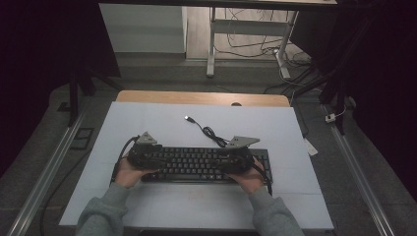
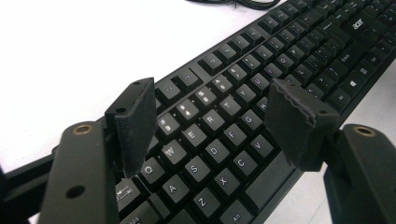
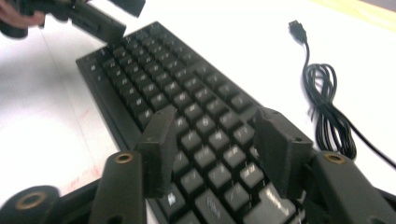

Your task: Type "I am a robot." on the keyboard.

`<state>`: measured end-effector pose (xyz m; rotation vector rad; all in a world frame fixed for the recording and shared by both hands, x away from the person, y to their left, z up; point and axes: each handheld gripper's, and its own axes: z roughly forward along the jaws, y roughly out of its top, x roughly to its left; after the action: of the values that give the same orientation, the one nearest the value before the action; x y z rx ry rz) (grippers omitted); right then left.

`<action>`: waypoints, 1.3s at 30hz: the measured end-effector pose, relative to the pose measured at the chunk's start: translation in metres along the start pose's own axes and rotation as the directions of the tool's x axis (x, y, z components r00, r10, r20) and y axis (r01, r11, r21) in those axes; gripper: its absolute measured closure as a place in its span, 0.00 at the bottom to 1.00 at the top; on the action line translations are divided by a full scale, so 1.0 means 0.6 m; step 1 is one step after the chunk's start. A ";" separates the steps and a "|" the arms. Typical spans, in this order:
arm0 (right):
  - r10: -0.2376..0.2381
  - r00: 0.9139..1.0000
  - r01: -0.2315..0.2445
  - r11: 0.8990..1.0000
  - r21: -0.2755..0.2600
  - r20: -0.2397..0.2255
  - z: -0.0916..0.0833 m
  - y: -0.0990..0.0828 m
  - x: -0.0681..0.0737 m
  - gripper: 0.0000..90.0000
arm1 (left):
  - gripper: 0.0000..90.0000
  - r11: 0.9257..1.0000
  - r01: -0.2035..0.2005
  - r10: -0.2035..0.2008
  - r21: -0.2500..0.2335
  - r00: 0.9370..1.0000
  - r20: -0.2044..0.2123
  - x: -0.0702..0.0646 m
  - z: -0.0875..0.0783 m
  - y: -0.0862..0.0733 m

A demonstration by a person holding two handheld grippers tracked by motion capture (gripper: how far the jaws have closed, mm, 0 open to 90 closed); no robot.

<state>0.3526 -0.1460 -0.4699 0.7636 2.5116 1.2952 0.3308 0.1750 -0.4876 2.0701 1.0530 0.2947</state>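
A black keyboard (image 1: 196, 164) (image 2: 261, 70) (image 3: 154, 70) lies flat on the white mat (image 1: 147, 123), near its front. My left gripper (image 1: 158, 160) (image 2: 217, 121) hovers over the keyboard's left end, above the letter keys, jaws open with nothing between them. My right gripper (image 1: 225, 162) (image 3: 217, 144) hangs over the keyboard's right part, also open and holding nothing. In the right gripper view the left gripper (image 3: 98, 21) shows at the far end of the keyboard. The keyboard's black cable (image 1: 209, 132) (image 3: 327, 107) lies coiled behind it, its USB plug (image 1: 188, 118) (image 3: 297, 29) loose on the mat.
The mat covers a wooden table whose far edge (image 1: 201, 97) shows beyond it. Metal rails (image 1: 49, 167) run along the floor on both sides. A desk frame (image 1: 211, 44) with loose wires stands farther back. Bare mat surrounds the keyboard.
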 end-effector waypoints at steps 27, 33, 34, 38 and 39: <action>-0.034 0.998 0.040 0.988 0.147 -0.047 0.113 0.011 -0.001 1.00 | 0.37 1.000 -0.010 0.011 0.012 1.000 -0.013 0.001 0.005 -0.001; -0.035 0.999 0.040 0.987 0.154 -0.036 0.119 0.007 0.000 1.00 | 0.37 1.000 -0.012 0.012 0.013 1.000 -0.014 0.001 0.006 -0.001; -0.040 0.999 0.044 0.987 0.157 -0.032 0.120 0.006 -0.001 1.00 | 0.37 1.000 -0.012 0.012 0.014 1.000 -0.014 0.002 0.006 -0.001; -0.041 0.999 0.044 0.987 0.154 -0.025 0.121 0.005 -0.002 1.00 | 0.37 1.000 -0.015 0.015 0.012 1.000 -0.015 0.002 0.005 -0.001; -0.045 0.999 0.049 0.985 0.164 -0.023 0.123 0.004 -0.001 1.00 | 0.37 1.000 -0.015 0.016 0.012 1.000 -0.017 0.001 0.005 -0.001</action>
<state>0.3840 -0.0939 -0.5115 0.7234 2.6604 1.0956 0.3325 0.1742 -0.4903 2.0910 1.0516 0.3150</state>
